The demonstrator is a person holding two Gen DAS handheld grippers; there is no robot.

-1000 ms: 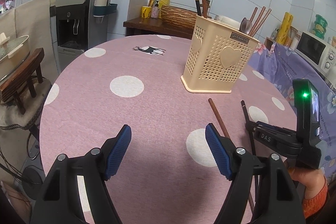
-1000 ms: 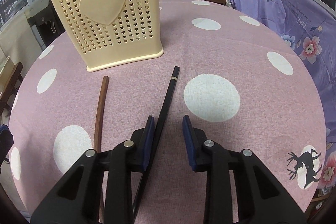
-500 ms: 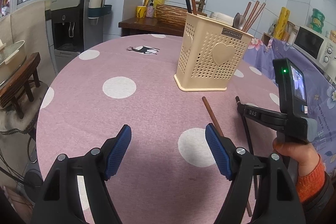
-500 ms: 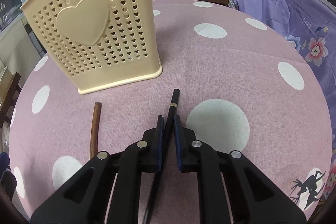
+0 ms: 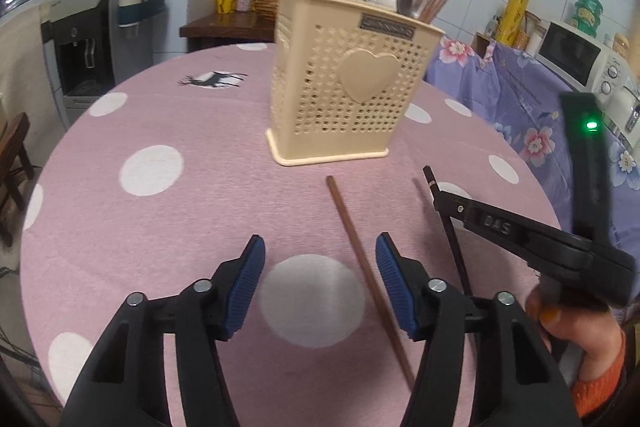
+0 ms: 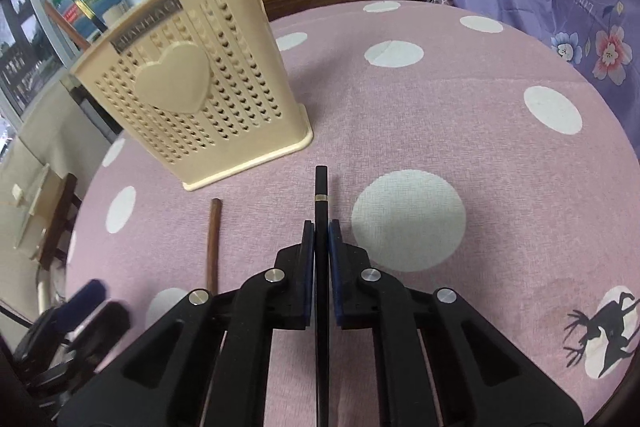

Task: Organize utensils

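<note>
R gripper (image 6: 321,227) clamps black chopstick (image 6: 321,187) for the holder (image 6: 192,95); L gripper (image 5: 320,277) closing empty, brown chopstick (image 5: 360,255) just inside.

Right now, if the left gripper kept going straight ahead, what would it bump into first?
Probably the pink tablecloth, near the brown chopstick. The left gripper, jaws closing on nothing, points down short of the cream holder.

right tool (image 6: 321,239) clamped tight; left tool (image 5: 320,279) closing, nothing between its pads.
</note>
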